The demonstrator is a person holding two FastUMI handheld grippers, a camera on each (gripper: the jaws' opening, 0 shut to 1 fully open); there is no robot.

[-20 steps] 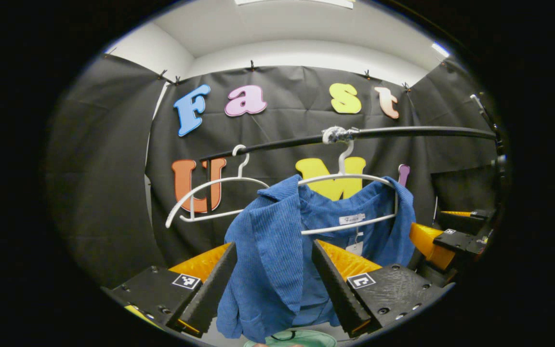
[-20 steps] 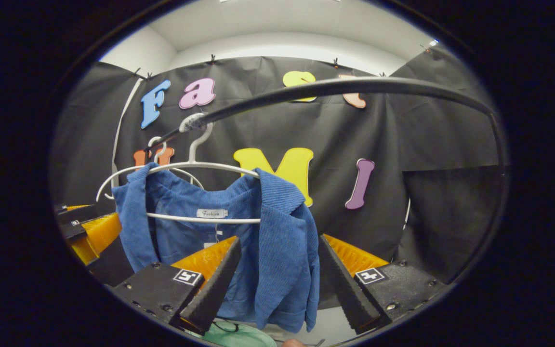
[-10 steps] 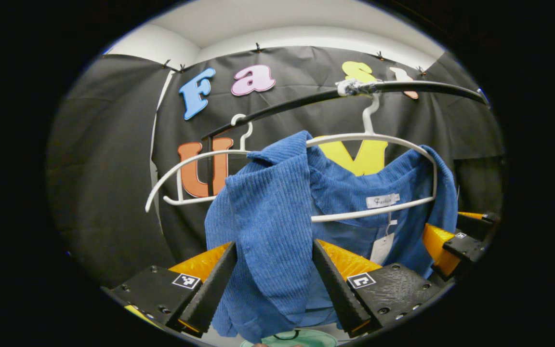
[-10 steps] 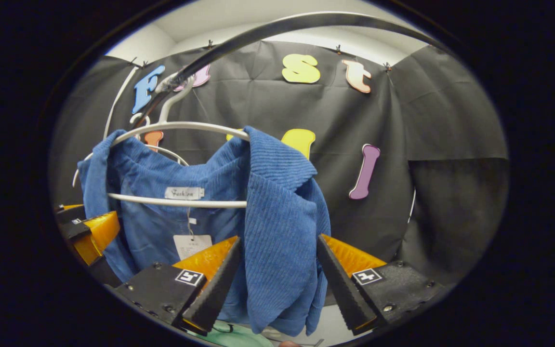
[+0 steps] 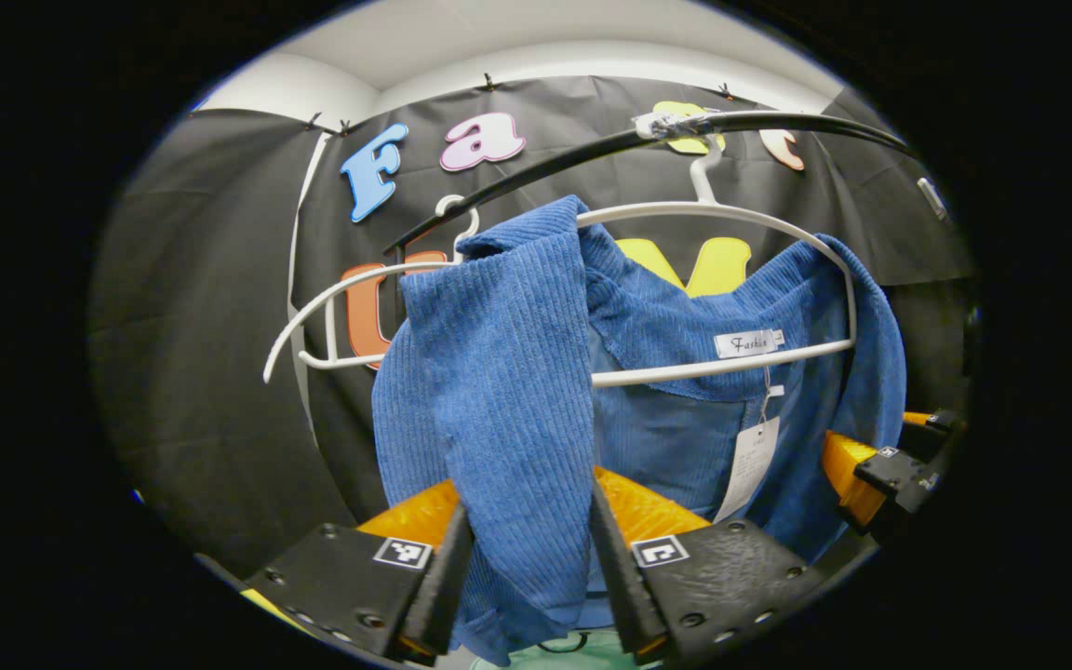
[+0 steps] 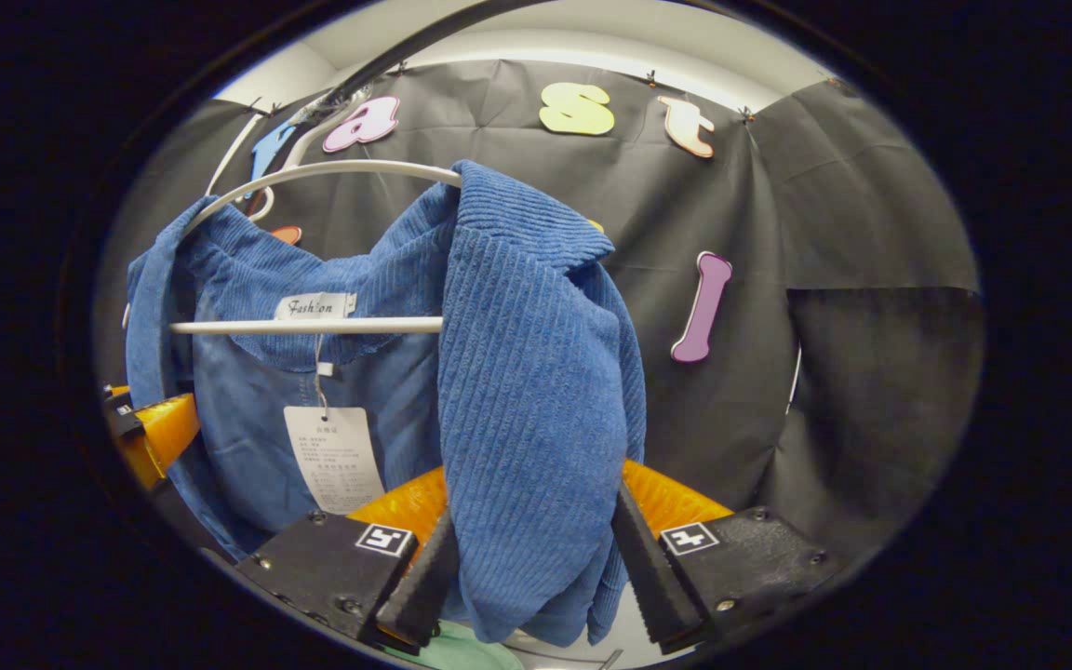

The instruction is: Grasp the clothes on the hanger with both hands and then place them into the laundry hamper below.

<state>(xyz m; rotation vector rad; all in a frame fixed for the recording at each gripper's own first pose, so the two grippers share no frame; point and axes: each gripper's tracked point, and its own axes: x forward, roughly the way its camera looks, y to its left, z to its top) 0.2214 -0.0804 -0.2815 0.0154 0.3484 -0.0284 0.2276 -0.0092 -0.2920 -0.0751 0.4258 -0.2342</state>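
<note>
Your left tongs and right tongs, both spread, straddle the blue corduroy jacket; pinch both shoulders together.

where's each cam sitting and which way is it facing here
Left gripper view: rides the left gripper, looking forward and slightly up at one shoulder of the blue garment on the white hanger; its jaws straddle the cloth.
Right gripper view: rides the right gripper, facing the garment's other shoulder, jaws either side of it.
Shared: garment, hanger, black rail, and each other's orange gripper at the frame's edge.
</note>
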